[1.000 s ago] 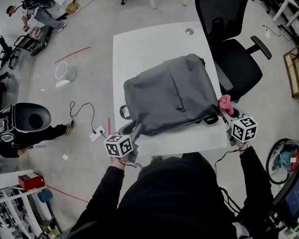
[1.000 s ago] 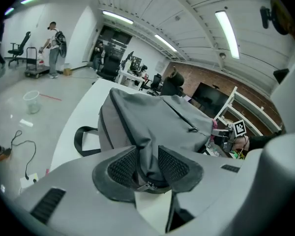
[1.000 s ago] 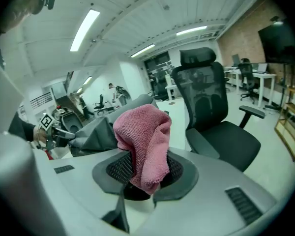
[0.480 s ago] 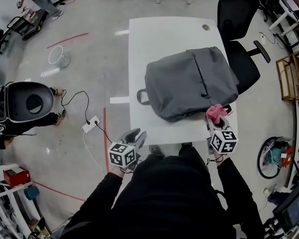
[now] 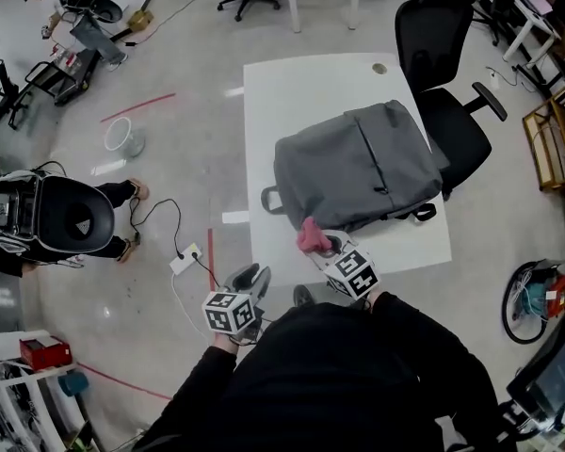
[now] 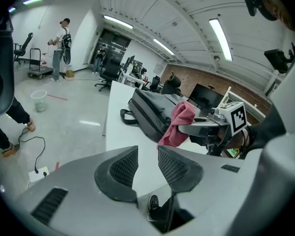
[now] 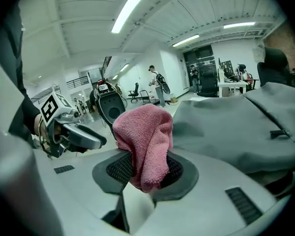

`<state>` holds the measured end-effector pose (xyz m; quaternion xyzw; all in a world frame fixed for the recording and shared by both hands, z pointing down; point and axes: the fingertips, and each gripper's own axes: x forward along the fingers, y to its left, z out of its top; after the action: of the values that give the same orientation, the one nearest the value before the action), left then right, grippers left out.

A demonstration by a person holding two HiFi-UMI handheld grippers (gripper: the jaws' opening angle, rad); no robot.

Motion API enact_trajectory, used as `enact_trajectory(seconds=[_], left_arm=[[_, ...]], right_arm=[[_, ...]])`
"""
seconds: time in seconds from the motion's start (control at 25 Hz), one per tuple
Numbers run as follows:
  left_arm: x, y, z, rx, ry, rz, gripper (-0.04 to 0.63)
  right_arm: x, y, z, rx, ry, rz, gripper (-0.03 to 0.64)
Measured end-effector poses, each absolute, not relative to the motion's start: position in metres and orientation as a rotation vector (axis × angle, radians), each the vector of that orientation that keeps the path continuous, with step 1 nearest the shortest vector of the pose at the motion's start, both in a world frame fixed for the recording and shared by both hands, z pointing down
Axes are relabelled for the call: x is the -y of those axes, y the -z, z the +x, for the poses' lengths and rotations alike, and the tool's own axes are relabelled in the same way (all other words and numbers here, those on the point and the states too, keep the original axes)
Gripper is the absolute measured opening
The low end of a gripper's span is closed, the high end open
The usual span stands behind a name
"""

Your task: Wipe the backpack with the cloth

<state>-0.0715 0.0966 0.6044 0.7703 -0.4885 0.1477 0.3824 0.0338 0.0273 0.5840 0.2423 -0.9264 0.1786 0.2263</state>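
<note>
1. The grey backpack [image 5: 358,168] lies flat on the white table [image 5: 301,92], its handle toward the table's left edge.
2. The right gripper [image 7: 146,168] has its jaws clamped on the pink cloth [image 7: 145,136], just beside the backpack's near-left corner.
3. The left gripper [image 6: 147,163] hangs off the table's near edge, jaws slightly apart, with nothing between them.

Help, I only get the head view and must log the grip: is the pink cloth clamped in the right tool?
Observer: Yes, the right gripper view shows the right tool shut on the pink cloth, which bulges out above its jaws.
Operator: And the other one?
Observer: The left tool, in the left gripper view, has its jaws apart with nothing between them.
Operator: Is it on target yet?
Observer: The right gripper view puts the backpack ahead and right of the cloth; contact cannot be told.
</note>
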Motion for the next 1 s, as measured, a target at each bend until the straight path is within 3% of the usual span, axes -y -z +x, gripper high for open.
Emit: enact_trajectory(seconds=[0.2,0.6,0.84,1.0], left_arm=[[-0.102,-0.606,-0.027,1.247,-0.408,1.939,0.137],[-0.105,-0.594,0.080,1.242,-0.452,1.937,0.137],[-0.125,-0.602,0.101,1.265,-0.459,1.887,0.137],[-0.131,-0.608,0.092,1.264,-0.451,1.878,0.137]], right_arm=[[-0.023,-0.598,0.099,2.519,-0.490,0.684,0.117],[0.037,-0.630,0.329,2.309,-0.661,1.055,0.117],[0.100,-0.615,0.433,2.235,-0.852,1.427,0.117],[0.110,-0.616,0.461,2.165,-0.983,1.638,0.117]])
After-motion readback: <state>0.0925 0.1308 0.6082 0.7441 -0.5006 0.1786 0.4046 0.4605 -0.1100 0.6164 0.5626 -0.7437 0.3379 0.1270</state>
